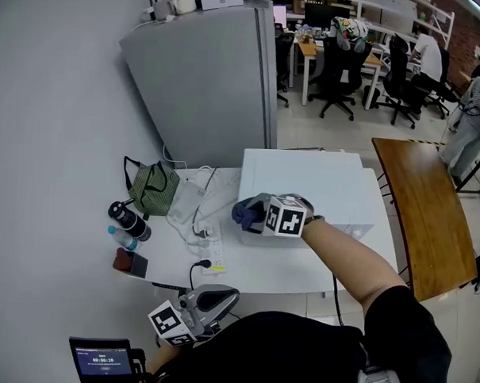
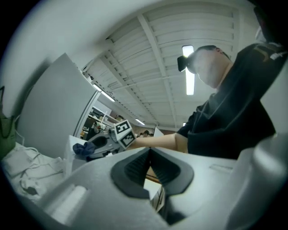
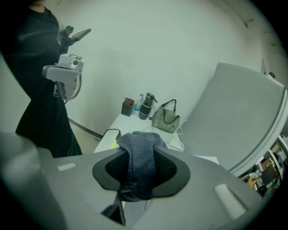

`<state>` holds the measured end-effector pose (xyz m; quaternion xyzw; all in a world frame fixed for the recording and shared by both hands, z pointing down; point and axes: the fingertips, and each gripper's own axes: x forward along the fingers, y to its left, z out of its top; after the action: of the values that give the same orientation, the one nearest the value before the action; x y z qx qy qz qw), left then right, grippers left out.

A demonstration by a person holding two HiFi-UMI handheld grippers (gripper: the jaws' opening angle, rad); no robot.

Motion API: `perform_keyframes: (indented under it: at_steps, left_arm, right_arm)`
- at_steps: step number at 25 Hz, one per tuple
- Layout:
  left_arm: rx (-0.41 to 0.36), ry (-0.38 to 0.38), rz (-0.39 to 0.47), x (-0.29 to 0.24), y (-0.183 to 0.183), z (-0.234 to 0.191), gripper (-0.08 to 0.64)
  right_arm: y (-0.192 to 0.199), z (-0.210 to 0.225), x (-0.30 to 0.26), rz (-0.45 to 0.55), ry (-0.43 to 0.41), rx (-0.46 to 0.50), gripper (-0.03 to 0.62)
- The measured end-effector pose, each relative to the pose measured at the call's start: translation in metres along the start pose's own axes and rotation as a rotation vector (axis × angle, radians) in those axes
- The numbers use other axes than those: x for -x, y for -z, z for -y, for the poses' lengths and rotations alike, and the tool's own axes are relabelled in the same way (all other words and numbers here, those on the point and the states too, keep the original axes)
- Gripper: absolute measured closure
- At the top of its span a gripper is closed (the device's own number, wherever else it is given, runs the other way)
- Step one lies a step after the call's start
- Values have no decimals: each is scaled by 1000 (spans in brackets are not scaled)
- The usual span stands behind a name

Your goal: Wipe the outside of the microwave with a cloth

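Head view: my R arm reaches fwd over the desk (image 1: 260, 267). The right gripper (image 1: 259, 217) holds the blue cloth (image 1: 243, 211) at the near-left corner of the white microwave (image 1: 304, 178). The left gripper (image 1: 229, 296) sits low by my body. On the desk: 1 green bag (image 1: 153, 189), 1 dark bottle (image 1: 127, 220), 1 clear bottle (image 1: 123, 239).
Left gripper view: jaws together, nothing btwn them.
Right gripper view: jaws clamped on the cloth.

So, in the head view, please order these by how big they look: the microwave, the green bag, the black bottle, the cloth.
1. microwave
2. green bag
3. black bottle and cloth: they look about alike, and the cloth is partly hidden, so I leave them unranked.
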<state>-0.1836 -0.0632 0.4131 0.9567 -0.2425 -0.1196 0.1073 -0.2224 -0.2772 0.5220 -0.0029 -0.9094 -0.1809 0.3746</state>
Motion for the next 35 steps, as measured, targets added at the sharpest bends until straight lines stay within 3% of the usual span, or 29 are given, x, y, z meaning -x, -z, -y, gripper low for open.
perform_keyframes:
  at_steps: [4,8,13,18,21,23,27,31,35]
  left_arm:
    - [11,-44,-13,47,3,-19,557]
    - [7,-39,-16,40,6,-14,557]
    - [-4,17,-21,-34,11,22,557]
    - [33,95,-16,-119,30,67,557]
    - [40,121,-39,-145,38,82,557]
    - [35,126,-51,-147,38,83,555]
    - [36,108,-29,-125,38,78,557]
    - [16,56,-9,-58,24,64,557]
    - [15,-3,10,25,1,48,555]
  right_arm:
    - [-18,8,-50,-33,-8,-7,476]
    - [9,4,-28,-35,-8,-17,476]
    - [116,-19,81,-111,59,1,476]
    - [260,-44,225,-212,168,-100,476]
    - [304,-48,269,-280,225,-129,476]
    - [294,-46,269,-273,259,-104,474]
    - [199,-67,194,-152,265,82,474]
    - [96,-66,74,-198,345,360,474]
    - [20,-41,-23,-263,429,525,472]
